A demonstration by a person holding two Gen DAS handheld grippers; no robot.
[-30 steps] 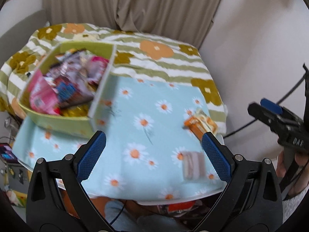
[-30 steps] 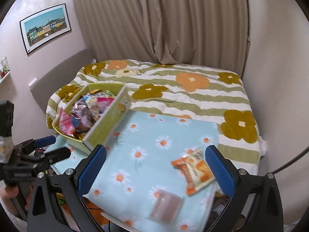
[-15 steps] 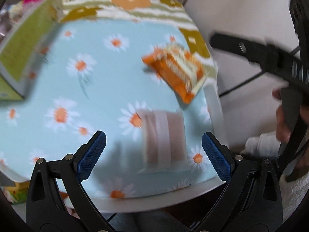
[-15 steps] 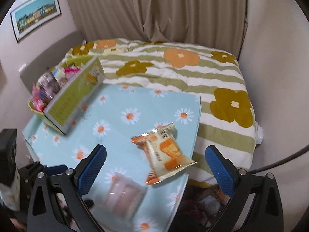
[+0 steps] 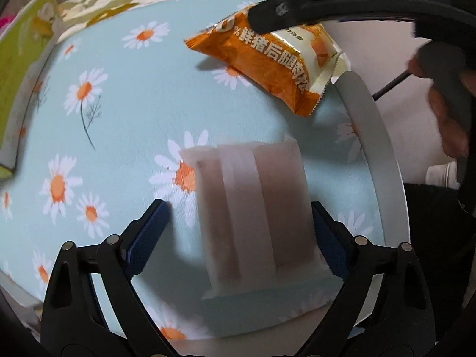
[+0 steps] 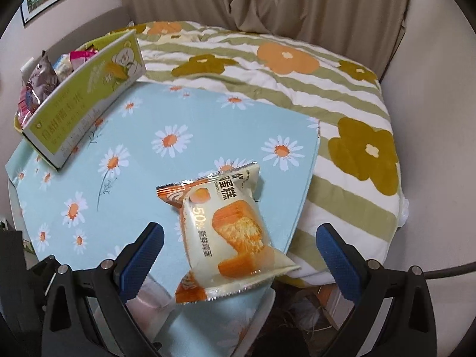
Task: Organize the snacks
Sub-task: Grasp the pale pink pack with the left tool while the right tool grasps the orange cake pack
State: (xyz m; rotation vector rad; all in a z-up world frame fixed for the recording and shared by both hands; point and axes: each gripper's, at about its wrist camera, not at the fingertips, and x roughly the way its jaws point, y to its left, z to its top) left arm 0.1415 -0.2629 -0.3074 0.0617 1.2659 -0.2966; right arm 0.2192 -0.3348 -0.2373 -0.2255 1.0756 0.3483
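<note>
Both grippers are closing in on the last loose snacks w/ jaws spread wide & nothing between the pads yet: the left gripper point(image 5: 238, 235) is straddling the pale pink packet point(image 5: 250, 208) at the cloth's 6 o'clock edge, the right gripper point(image 6: 239, 253) is framing the orange cake pack point(image 6: 226, 229) near 5 o'clock. Judging by this, the pick-up step is in hand; the next move is calling for each tool to drop lower, pinch its packet, then carry it to the green box point(image 6: 80, 98) sitting at approx 10 o'clock on the daisy cloth point(image 6: 178, 119), already holding other snacks.
</note>
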